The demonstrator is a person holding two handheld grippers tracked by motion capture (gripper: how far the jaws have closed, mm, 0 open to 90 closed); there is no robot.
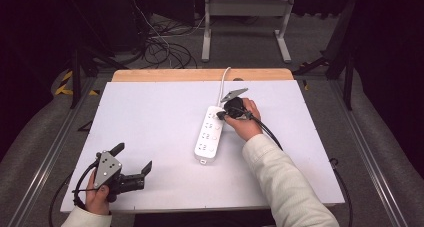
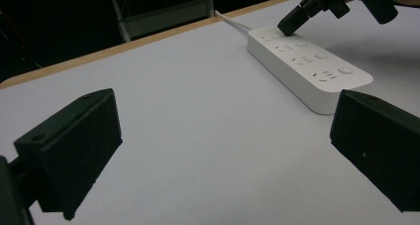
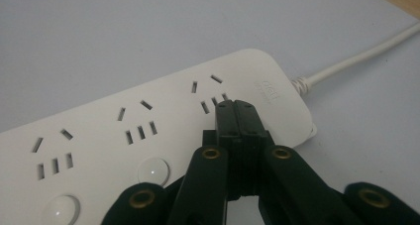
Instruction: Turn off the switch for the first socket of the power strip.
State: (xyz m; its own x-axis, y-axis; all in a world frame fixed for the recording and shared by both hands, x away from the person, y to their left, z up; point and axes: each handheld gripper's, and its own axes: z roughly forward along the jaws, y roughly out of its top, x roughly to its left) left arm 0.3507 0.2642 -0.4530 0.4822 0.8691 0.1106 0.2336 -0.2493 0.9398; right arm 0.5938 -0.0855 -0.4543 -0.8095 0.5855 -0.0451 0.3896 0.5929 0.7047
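So, high view first: a white power strip [image 1: 209, 134] lies on the white table top [image 1: 150, 117], a bit right of centre, its white cable [image 1: 223, 84] running off the far end toward the wooden back edge. The right gripper [image 1: 221, 115] is at the strip's far end, tips down on it, held by the person's right hand [image 1: 246, 120] w/ a cream sleeve [image 1: 285, 182] behind. The left gripper [image 1: 134, 163] sits well apart from the strip, near the table's front-left corner, in the left hand [image 1: 95, 197]; its jaws are spread wide w/ nothing between. Floor cables and a grey frame show beyond the table.

Left gripper view: both black jaws stand far apart at the bottom corners, bare table between them. The power strip [image 2: 309, 66] lies ahead to the right, 4 socket groups w/ round buttons alongside. The right gripper's tip [image 2: 292, 24] touches the strip's far end.

Right gripper view: the right gripper [image 3: 236, 121] has its jaws pressed together, nothing gripped, tips resting on the power strip [image 3: 124, 136] just beside the socket nearest the cable [image 3: 356, 59] end. Two round buttons [image 3: 153, 170] show near the bottom edge. Faint logo by the cable end, too small to read.
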